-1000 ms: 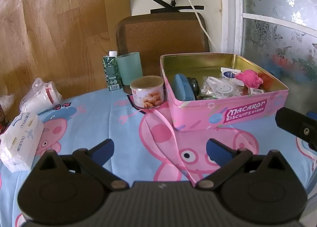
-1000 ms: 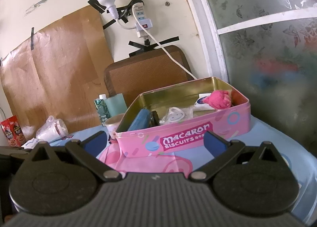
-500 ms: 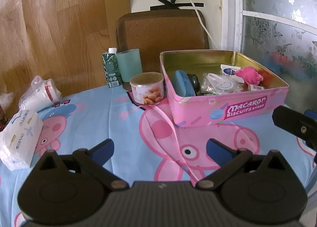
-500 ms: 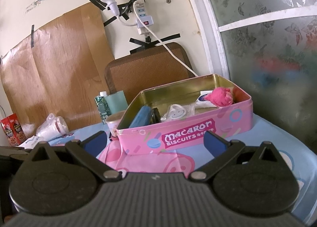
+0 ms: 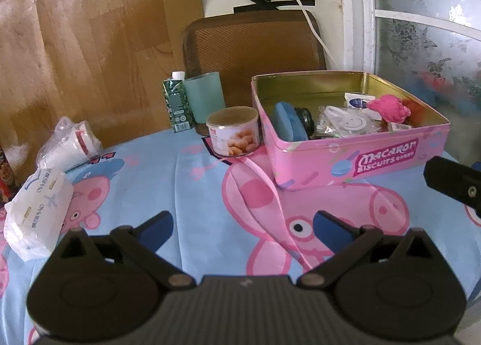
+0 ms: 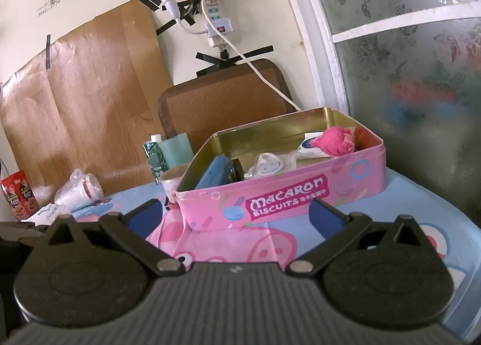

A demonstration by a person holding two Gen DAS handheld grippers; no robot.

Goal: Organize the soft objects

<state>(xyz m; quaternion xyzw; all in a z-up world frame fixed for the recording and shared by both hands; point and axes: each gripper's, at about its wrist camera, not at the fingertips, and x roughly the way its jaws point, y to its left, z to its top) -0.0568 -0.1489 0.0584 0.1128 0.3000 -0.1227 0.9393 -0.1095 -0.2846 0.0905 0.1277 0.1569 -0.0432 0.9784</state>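
Cartoon-print bench [image 5: 192,146], pink tin [image 5: 354,161] far right with the soft pink toy [image 5: 389,107] already inside. Basically nothing's changed in the last second: left gripper [image 5: 243,226] and right gripper [image 6: 234,214] still hover near, fingers spread, empty. Guess sorting's paused or done.

Open pink biscuit tin [image 5: 354,161] sits on the cartoon cloth, lid off, gold inside. In it: pink fluffy toy [image 5: 389,109] at right end, blue pad [image 5: 287,121] upright at left w/ clear smiley-face packet [image 5: 348,122] btwn them.
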